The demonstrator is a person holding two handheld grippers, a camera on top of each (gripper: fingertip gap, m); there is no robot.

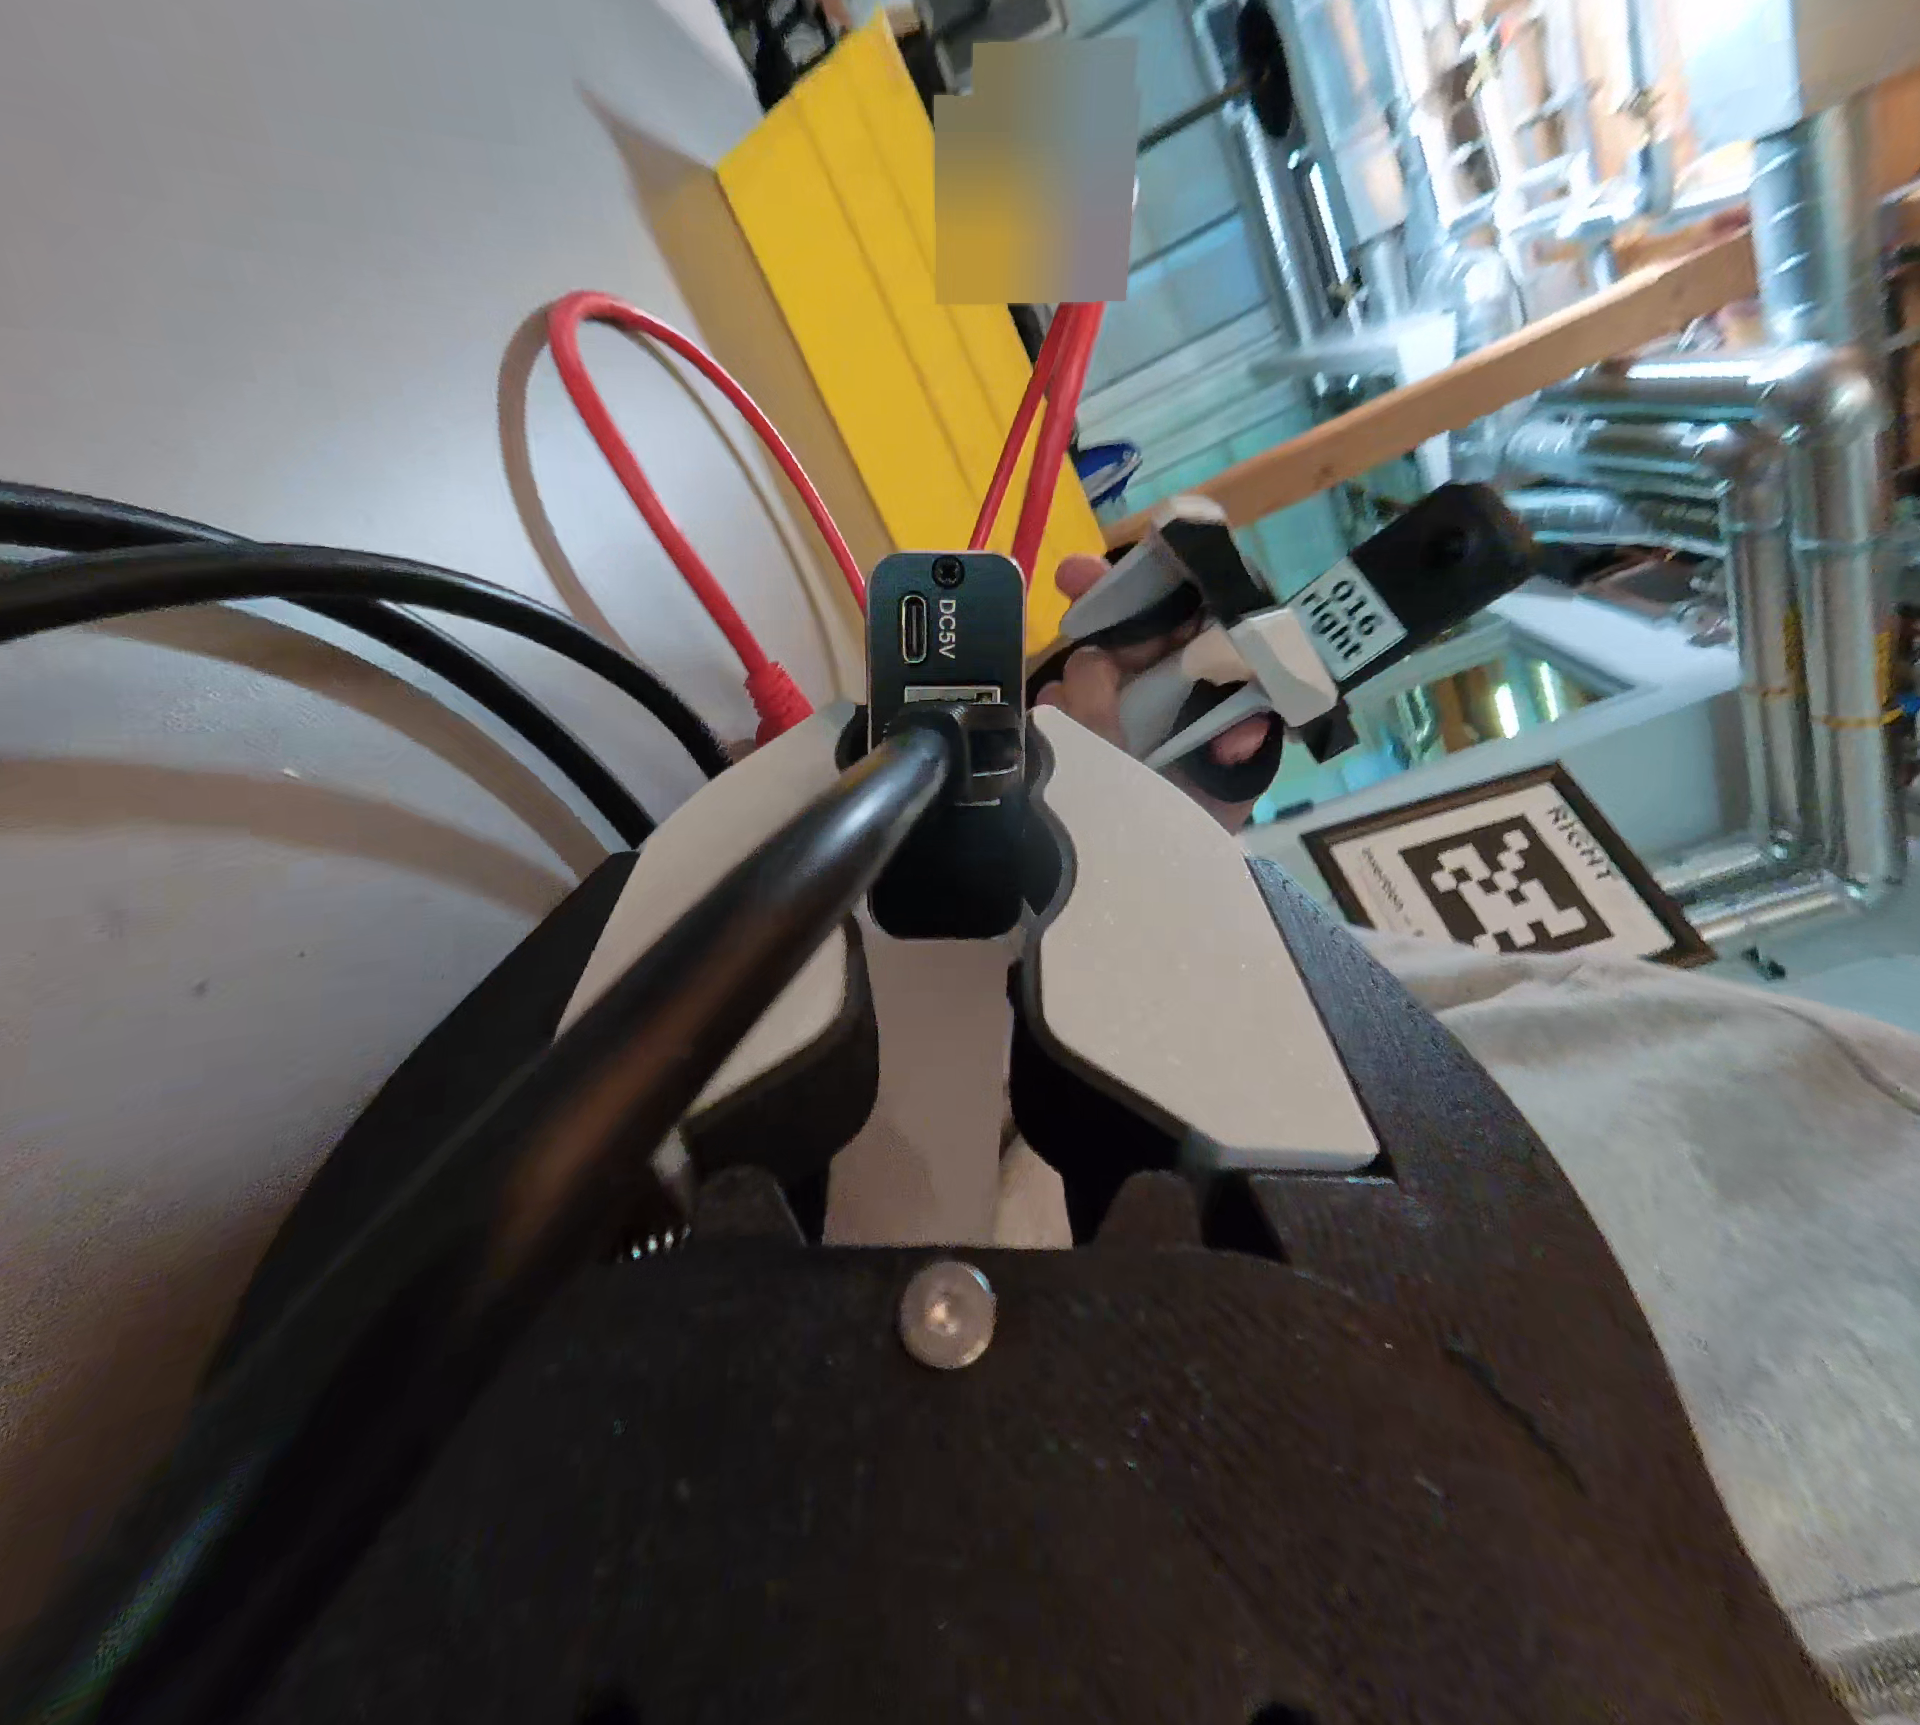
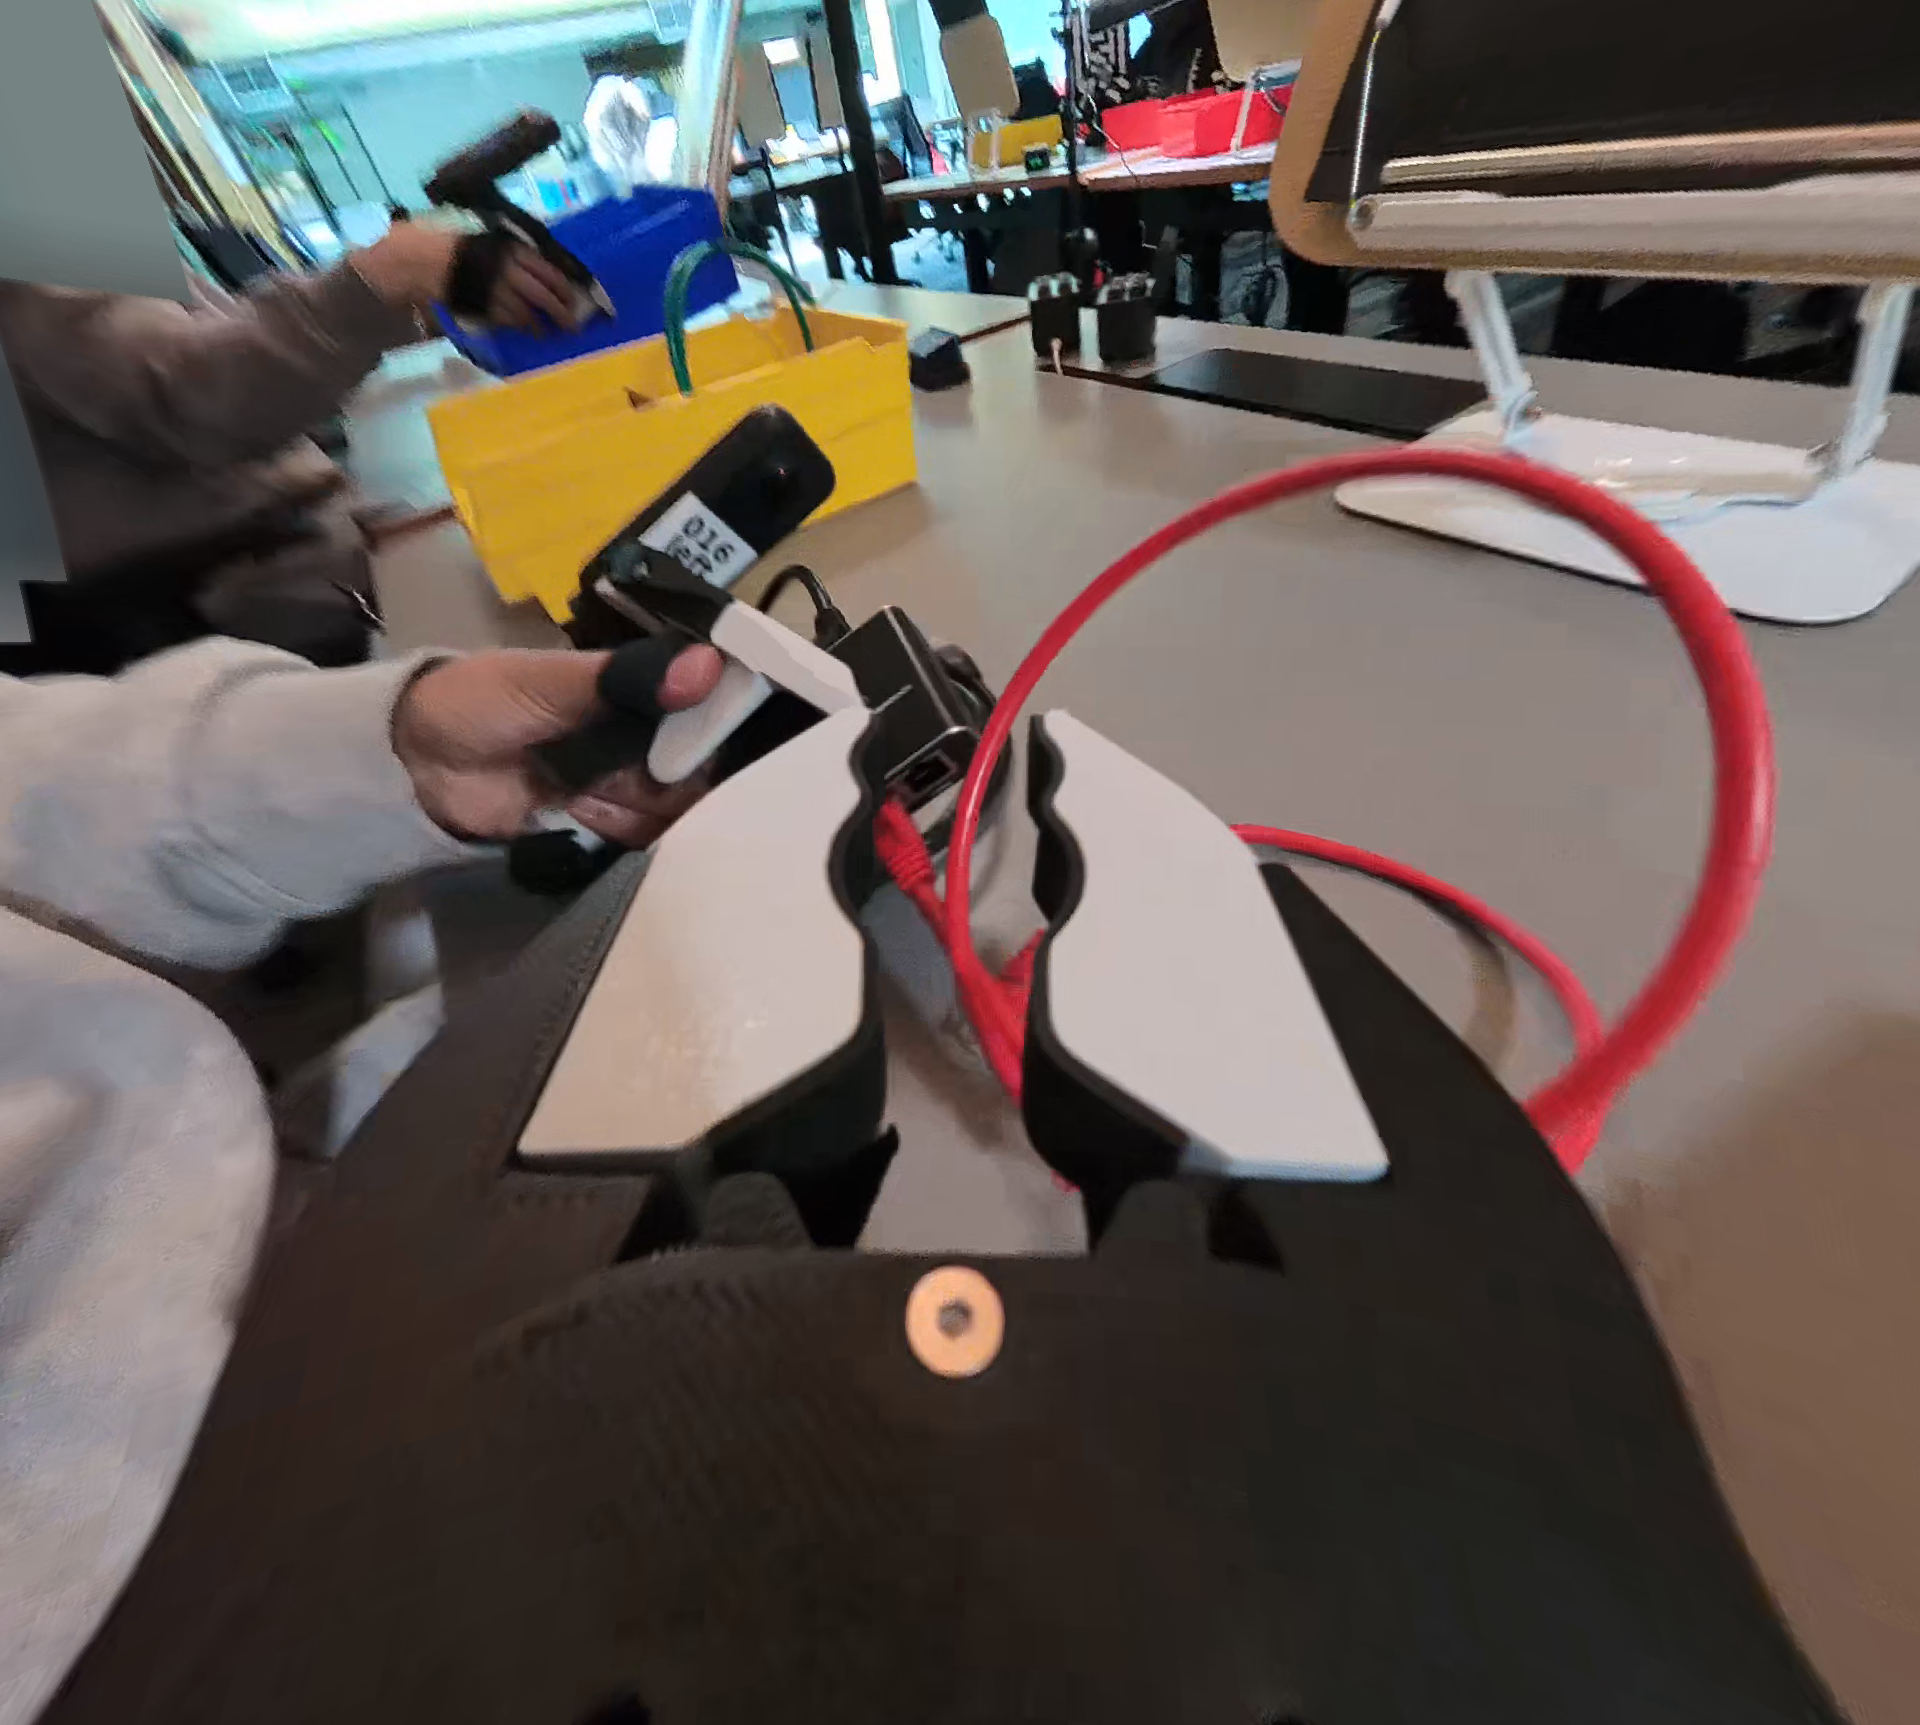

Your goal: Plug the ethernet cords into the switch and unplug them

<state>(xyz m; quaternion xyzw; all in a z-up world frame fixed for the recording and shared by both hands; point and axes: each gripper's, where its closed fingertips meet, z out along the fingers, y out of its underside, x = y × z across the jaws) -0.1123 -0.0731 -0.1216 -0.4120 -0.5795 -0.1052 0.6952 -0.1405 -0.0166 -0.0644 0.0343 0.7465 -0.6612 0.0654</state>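
Observation:
My left gripper [image 1: 940,740] is shut on a small black switch [image 1: 943,626], held end-on, with a black cord [image 1: 727,937] plugged into its near end. In the right wrist view the switch [image 2: 914,688] shows an empty port facing my right gripper [image 2: 951,735], which is open. A red ethernet cord [image 2: 1704,636] loops over the table and passes between its fingers. The cord's red plug [image 2: 899,844] lies just below the port, beside the left finger; I cannot tell if it is seated. The red cord [image 1: 665,387] and right gripper [image 1: 1195,636] also show in the left wrist view.
A yellow bin [image 2: 665,439] holding a green cord [image 2: 727,293] stands behind the switch, with a blue bin [image 2: 613,241] beyond. Another person's arm [image 2: 208,366] reaches over there. A monitor on a white stand [image 2: 1621,480] sits at right. A marker board [image 1: 1496,875] lies nearby.

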